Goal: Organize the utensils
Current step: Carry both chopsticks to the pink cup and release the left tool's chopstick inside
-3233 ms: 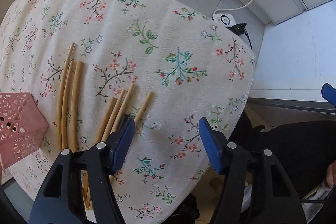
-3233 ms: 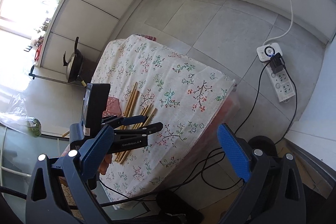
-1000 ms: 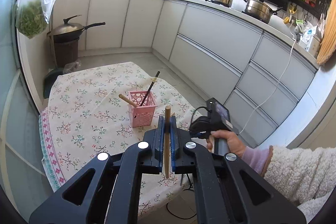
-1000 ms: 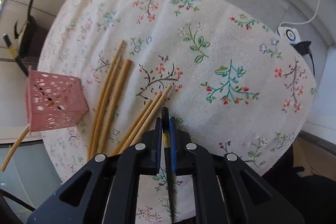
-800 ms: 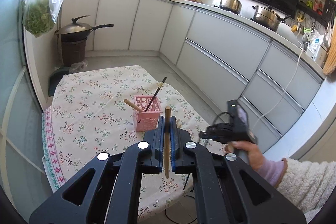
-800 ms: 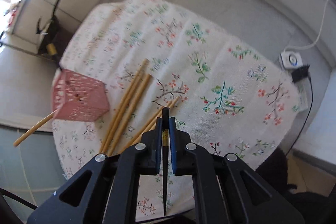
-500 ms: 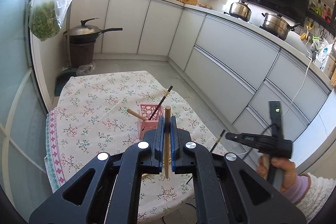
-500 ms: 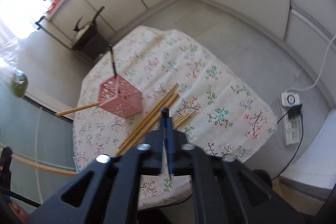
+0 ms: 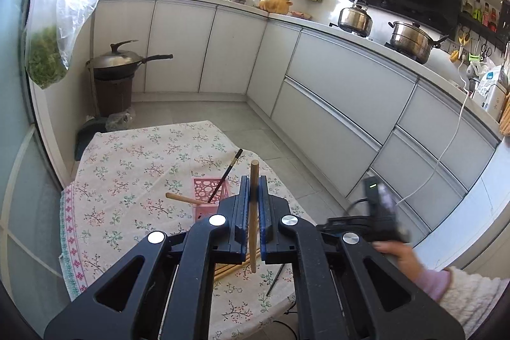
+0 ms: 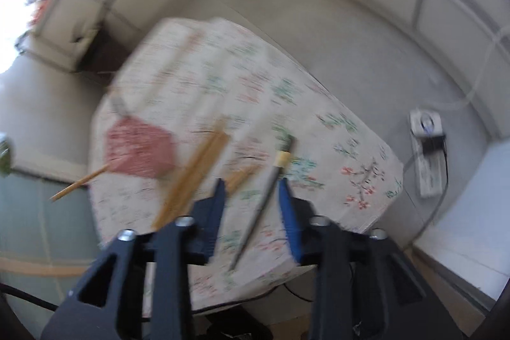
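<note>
My left gripper (image 9: pixel 254 191) is shut on a wooden chopstick (image 9: pixel 254 171) that stands upright between its pads. Beyond it stands the pink basket (image 9: pixel 208 196), holding one black chopstick (image 9: pixel 228 172) and one wooden one. In the blurred right wrist view my right gripper (image 10: pixel 251 196) hangs above the table with its jaws opening. A dark chopstick (image 10: pixel 264 199) with a pale band lies between them, and neither pad touches it. Several wooden chopsticks (image 10: pixel 197 171) lie on the floral cloth beside the pink basket (image 10: pixel 140 152).
The floral cloth's (image 9: pixel 127 168) near edge drops off just below the grippers. A person's hand (image 9: pixel 398 254) holds the right gripper at the right. A power strip (image 10: pixel 427 148) lies on the floor. A wok (image 9: pixel 118 62) on a stand and cabinets line the far walls.
The right gripper rose away from the table and opened, letting go of the dark chopstick. The left gripper lifted a little, with the wooden chopstick still in it.
</note>
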{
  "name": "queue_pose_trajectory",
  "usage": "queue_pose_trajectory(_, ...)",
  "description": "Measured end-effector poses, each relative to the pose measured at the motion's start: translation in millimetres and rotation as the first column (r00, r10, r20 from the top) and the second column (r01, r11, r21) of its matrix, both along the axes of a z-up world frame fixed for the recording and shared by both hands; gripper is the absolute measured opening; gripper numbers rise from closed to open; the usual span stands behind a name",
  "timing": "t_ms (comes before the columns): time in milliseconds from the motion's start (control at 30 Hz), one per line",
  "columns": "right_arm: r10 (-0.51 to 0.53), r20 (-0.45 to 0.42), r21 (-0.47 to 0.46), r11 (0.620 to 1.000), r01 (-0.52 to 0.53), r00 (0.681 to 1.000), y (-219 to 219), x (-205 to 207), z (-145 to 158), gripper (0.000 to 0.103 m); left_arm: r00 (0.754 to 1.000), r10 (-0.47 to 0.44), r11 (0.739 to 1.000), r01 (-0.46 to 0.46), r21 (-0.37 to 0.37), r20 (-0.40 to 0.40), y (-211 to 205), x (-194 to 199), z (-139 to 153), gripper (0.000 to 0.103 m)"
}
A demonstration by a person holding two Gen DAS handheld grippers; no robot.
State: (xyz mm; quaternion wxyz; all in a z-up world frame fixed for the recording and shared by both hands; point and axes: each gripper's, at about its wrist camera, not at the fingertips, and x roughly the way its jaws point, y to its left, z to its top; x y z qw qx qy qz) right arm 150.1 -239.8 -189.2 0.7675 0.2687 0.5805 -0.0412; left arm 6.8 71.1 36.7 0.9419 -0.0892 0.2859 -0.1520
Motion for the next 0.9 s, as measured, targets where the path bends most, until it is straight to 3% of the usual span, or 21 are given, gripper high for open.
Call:
queue_pose_trajectory(100, -0.063, -0.083, 0.001, 0.998, 0.064, 0.995, -6, 21, -40, 0.038, 1.0, -0.004, 1.0, 0.004, -0.011, 0.005, 4, 1, -1, 0.005)
queue_pose_trajectory(333, -0.083, -0.106, -0.081, 0.994, 0.075, 0.991, 14, 53, -63, 0.038, 1.0, -0.021, 1.0, 0.021, -0.014, -0.014, 9, 8, -10, 0.005)
queue_pose_trajectory(367, -0.062, -0.101, -0.088, 0.995, 0.053, 0.993, 20, 56, -64, 0.034, 1.0, -0.023, 1.0, 0.023, -0.014, -0.015, 8, 8, -10, 0.005)
queue_pose_trajectory(433, -0.051, -0.096, -0.092, 0.995, 0.042, 0.994, 26, 57, -67, 0.009, 1.0, -0.02, 1.0, 0.02, -0.014, -0.016, 8, 10, -11, 0.005)
queue_pose_trajectory(500, -0.054, -0.074, -0.072, 0.996, 0.048, 0.996, 28, 55, -67, 0.007, 1.0, -0.01, 1.0, 0.01, -0.014, -0.017, 9, 11, -11, 0.005)
queue_pose_trajectory(600, -0.041, 0.015, -0.064, 0.997, 0.041, 0.999, 29, 44, -43, 0.007, 1.0, 0.005, 1.0, -0.005, -0.018, -0.018, 11, 12, -10, 0.005)
queue_pose_trajectory(700, -0.002, 0.135, -0.018, 1.0, 0.004, 0.991, 32, 24, 4, 0.007, 1.0, 0.018, 1.0, -0.018, -0.02, -0.011, 9, 12, -7, 0.005)
queue_pose_trajectory(900, 0.081, 0.382, -0.032, 0.997, -0.075, 0.921, 37, -26, 107, 0.007, 0.999, 0.048, 0.999, -0.048, -0.023, 0.021, 8, 13, 7, 0.005)
